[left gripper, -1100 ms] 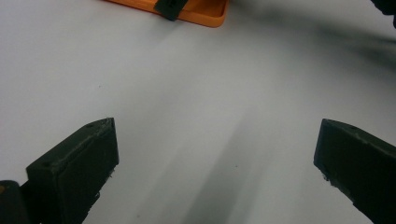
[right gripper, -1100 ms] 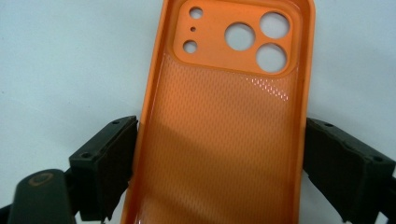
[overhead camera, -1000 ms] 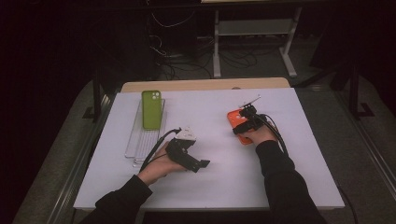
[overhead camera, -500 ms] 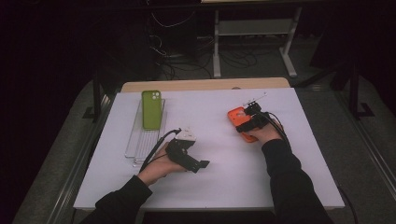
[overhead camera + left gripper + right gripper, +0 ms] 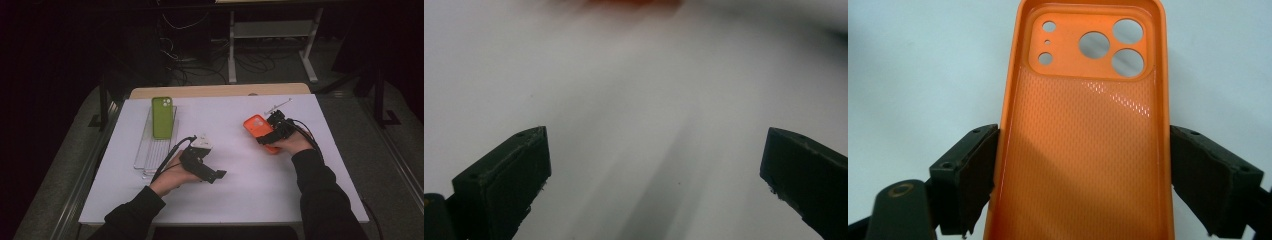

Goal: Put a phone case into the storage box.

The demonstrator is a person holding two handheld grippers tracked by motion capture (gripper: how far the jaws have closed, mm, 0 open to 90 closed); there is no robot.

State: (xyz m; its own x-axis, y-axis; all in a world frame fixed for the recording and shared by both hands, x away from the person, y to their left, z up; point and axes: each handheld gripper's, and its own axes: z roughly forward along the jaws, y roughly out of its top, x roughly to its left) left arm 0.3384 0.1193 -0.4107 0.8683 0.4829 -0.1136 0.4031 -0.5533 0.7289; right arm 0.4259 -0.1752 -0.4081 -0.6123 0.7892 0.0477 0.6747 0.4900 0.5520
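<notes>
Right gripper (image 5: 267, 134) clamps the orange phone case (image 5: 256, 126) across its width, jaws pressed on both long edges. In the right gripper view the orange phone case (image 5: 1083, 135) runs its long axis straight ahead toward 12 o'clock, open side up, camera cutout at the far end. It sits on the white table (image 5: 240, 165), well apart from the green phone case (image 5: 162, 117) on the clear tray (image 5: 145, 155) at 9 o'clock. Left gripper (image 5: 202, 165), the nearer to that tray, rests wide open and empty; the left gripper view confirms nothing lies between its jaws.
</notes>
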